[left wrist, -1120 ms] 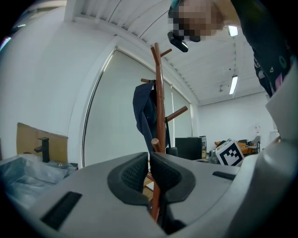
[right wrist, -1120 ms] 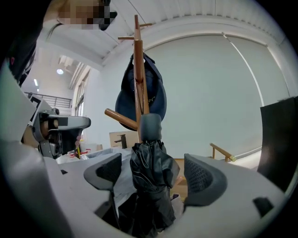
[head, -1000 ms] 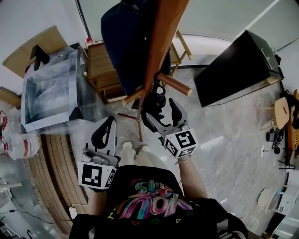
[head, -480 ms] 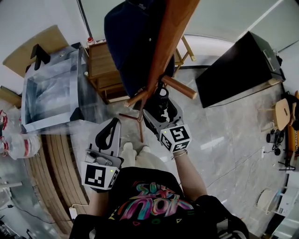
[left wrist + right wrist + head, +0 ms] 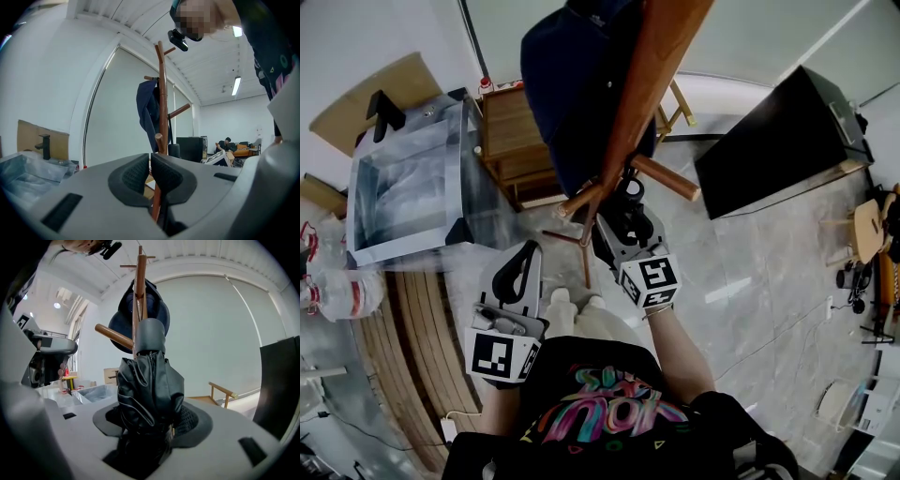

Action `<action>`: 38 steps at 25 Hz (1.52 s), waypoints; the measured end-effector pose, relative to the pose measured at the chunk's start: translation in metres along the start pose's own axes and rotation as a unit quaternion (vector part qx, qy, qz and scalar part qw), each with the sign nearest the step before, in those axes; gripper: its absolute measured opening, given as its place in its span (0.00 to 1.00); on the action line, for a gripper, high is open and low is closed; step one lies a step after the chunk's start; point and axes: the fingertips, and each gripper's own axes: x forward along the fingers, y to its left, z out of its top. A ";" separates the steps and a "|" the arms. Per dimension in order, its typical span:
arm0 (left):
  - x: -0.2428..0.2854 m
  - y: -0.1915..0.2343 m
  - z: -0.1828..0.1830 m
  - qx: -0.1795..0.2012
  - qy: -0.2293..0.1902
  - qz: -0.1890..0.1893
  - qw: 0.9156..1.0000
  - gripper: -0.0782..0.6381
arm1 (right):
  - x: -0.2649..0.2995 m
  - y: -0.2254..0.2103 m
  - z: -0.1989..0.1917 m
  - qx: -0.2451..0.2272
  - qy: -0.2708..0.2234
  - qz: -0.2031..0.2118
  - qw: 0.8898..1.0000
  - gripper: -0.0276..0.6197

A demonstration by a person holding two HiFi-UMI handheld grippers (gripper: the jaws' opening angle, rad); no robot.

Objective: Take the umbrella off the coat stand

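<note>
Black folded umbrella (image 5: 149, 380) hanging on coat stand (image 5: 138, 296); I'm closing right gripper (image 5: 151, 422) round its soft, light, slippery mid-bundle, pads probably touching. Left gripper (image 5: 150, 173) idling, jaws pressed together, empty.

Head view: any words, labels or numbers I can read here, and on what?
Nothing here can be read.
Shirt: colourful stylised lettering, upside down, not legible.
Left cube and right cube: square black-and-white markers, no words.
Bottle: red label, too small to read.
</note>
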 end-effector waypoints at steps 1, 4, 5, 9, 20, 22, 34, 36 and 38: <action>0.000 0.000 0.001 0.000 -0.001 -0.001 1.000 0.15 | -0.001 0.000 0.001 0.000 0.000 0.000 1.000 0.45; 0.001 -0.001 0.002 0.000 -0.003 -0.005 1.000 0.15 | -0.002 0.001 0.005 0.000 -0.004 0.004 1.000 0.43; 0.001 -0.001 0.002 0.000 -0.004 -0.006 1.000 0.15 | -0.003 0.002 0.008 0.000 -0.006 0.005 1.000 0.43; 0.001 -0.001 0.009 0.002 -0.011 -0.010 1.000 0.15 | -0.009 0.004 0.018 -0.003 -0.011 0.007 1.000 0.42; 0.000 -0.004 0.030 0.013 -0.033 -0.012 0.999 0.15 | -0.031 0.005 0.044 -0.010 -0.019 0.006 1.000 0.42; 0.000 -0.005 0.034 0.015 -0.038 -0.014 0.999 0.15 | -0.036 0.006 0.050 -0.016 -0.023 0.007 1.000 0.42; 0.007 -0.027 0.058 0.031 -0.065 -0.044 0.996 0.15 | -0.085 0.003 0.099 -0.032 -0.063 -0.003 0.997 0.42; 0.008 -0.032 0.061 0.033 -0.069 -0.050 0.996 0.15 | -0.092 0.002 0.107 -0.034 -0.071 -0.006 0.997 0.42; 0.009 -0.037 0.064 0.035 -0.072 -0.056 0.995 0.15 | -0.100 0.001 0.113 -0.035 -0.077 -0.009 0.996 0.42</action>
